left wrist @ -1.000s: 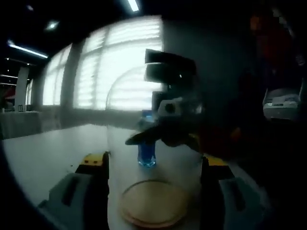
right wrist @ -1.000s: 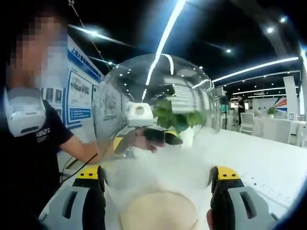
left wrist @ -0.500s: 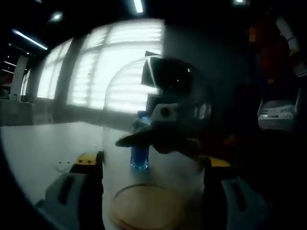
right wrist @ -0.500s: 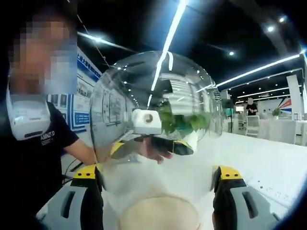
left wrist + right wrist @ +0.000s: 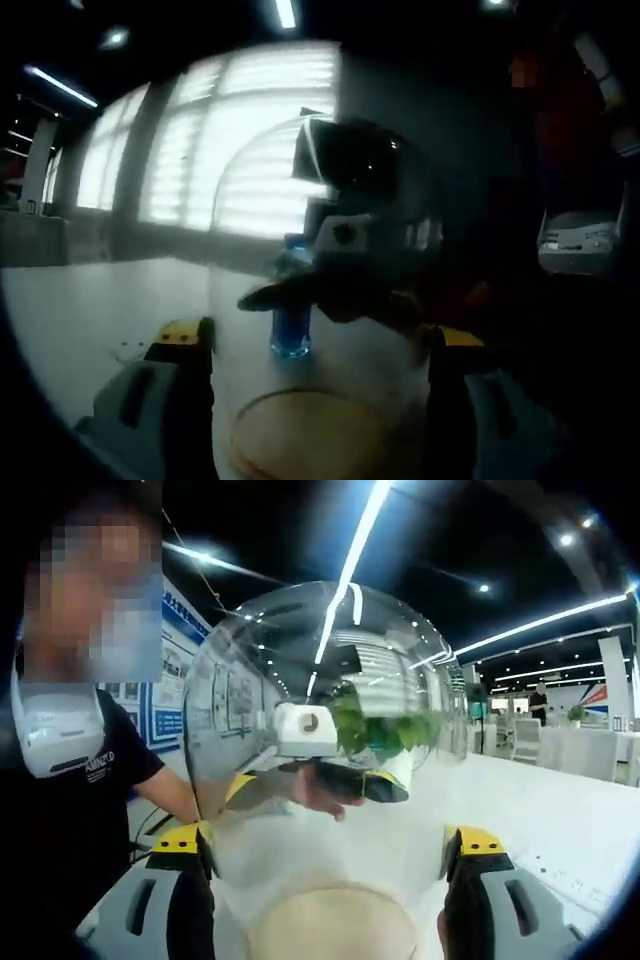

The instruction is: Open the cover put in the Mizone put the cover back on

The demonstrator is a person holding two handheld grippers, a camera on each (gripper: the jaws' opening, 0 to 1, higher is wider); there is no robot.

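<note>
The clear dome (image 5: 320, 290) sits between the jaws of both grippers — left gripper (image 5: 318, 350) and right gripper (image 5: 330, 855) each closed on its sides, facing one another through the glass. A round wooden base (image 5: 332, 925) lies under the dome. Beyond the dome, on the white bench (image 5: 90, 310), stands the blue Mizone (image 5: 292, 315) — its label is unreadable. A leafy plant (image 5: 375, 730) shows through the dome. Wall posters (image 5: 160, 695) are too blurred to read.

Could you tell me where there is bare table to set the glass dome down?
In the left gripper view, the white table lies bare left of the glass dome. In the right gripper view, bare tabletop stretches right of the dome toward the far chairs. It is crowded at the middle: wooden base, blue Mizone bottle, potted plant.
</note>
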